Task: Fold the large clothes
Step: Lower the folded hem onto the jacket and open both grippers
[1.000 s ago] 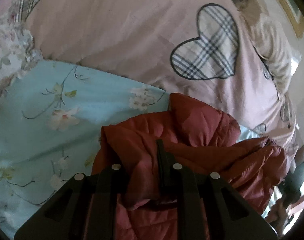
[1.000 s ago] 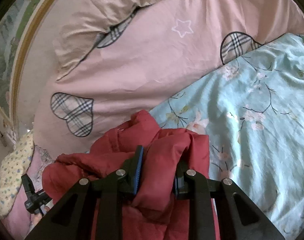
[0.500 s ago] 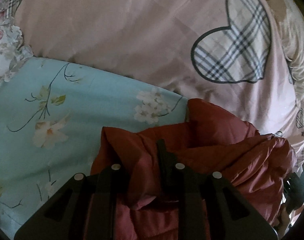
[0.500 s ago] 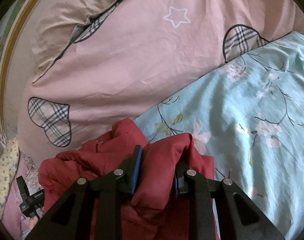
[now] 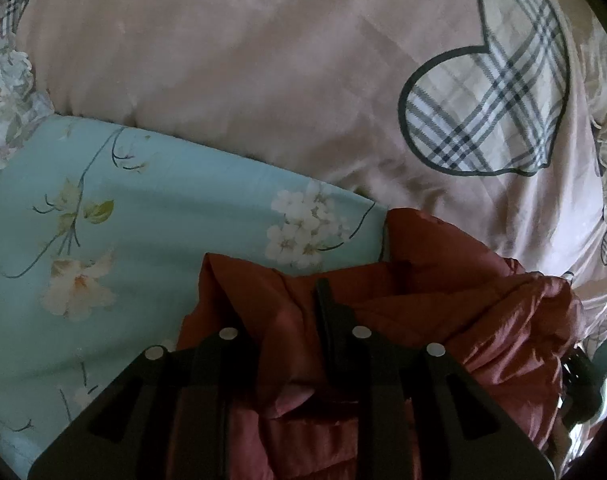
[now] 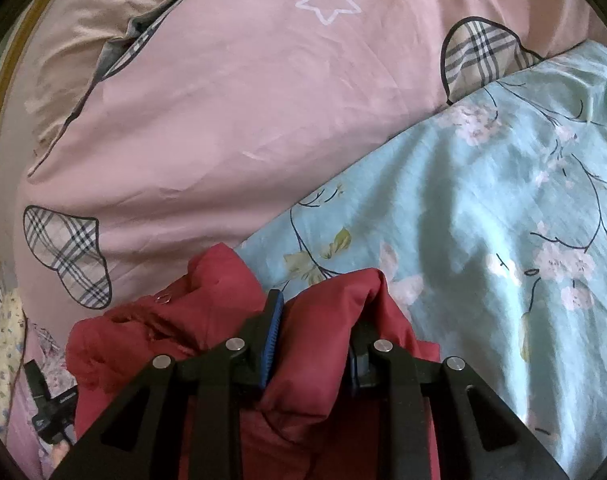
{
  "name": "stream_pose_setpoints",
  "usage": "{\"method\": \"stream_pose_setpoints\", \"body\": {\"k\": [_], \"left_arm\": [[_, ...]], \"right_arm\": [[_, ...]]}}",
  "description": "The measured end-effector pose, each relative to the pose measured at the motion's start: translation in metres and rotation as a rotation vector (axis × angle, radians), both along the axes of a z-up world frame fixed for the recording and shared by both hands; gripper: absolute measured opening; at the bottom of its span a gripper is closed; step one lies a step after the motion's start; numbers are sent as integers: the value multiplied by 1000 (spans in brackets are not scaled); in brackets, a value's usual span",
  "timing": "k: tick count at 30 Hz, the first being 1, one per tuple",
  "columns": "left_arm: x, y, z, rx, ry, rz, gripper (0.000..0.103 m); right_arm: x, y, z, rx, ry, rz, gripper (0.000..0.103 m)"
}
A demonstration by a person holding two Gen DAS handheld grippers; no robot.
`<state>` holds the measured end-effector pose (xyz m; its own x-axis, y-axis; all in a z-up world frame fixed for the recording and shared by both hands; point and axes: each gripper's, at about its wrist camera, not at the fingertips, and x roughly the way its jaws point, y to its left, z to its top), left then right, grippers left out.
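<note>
Two thick bunches of a red puffer jacket (image 6: 207, 320) sit nearest the cameras, one clamped in each tool: the right hand-held gripper (image 6: 313, 340) pinches a plump fold between its blue-padded fingers, and the left hand-held gripper (image 5: 287, 320) is closed on another bunch of the same jacket (image 5: 443, 304). The jacket sags between them, its far parts resting on the bed. It looks light, soft and bulky, with a smooth shell that could slide, so deep bites at hems or seams seem safer than pinches on loose padding; the filling will likely spring back against any crease. Beyond the jacket lies a light-blue floral sheet (image 6: 483, 208), wrinkled but bare, which seems the best open room for spreading and folding. Farther off, a pink duvet with plaid hearts (image 5: 263, 80) rises as a soft edge that bounds that room.
</note>
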<state>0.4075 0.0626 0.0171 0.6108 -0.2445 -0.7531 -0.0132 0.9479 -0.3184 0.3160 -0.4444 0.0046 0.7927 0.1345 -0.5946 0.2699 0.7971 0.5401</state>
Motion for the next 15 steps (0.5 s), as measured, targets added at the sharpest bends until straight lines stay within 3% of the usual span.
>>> {"method": "stream_pose_setpoints", "body": {"k": [3, 7, 11, 15], "left_arm": [[-10, 4, 10, -5, -11, -9, 26], [-43, 10, 32, 24, -70, -14, 41], [-79, 14, 47, 17, -117, -48, 42], [-110, -4, 43, -5, -108, -133, 42]], "right_arm": [[3, 1, -1, -5, 1, 2, 24], [7, 2, -2, -13, 9, -3, 24], [9, 3, -2, -13, 6, -10, 24], [12, 8, -1, -29, 13, -17, 25]]}}
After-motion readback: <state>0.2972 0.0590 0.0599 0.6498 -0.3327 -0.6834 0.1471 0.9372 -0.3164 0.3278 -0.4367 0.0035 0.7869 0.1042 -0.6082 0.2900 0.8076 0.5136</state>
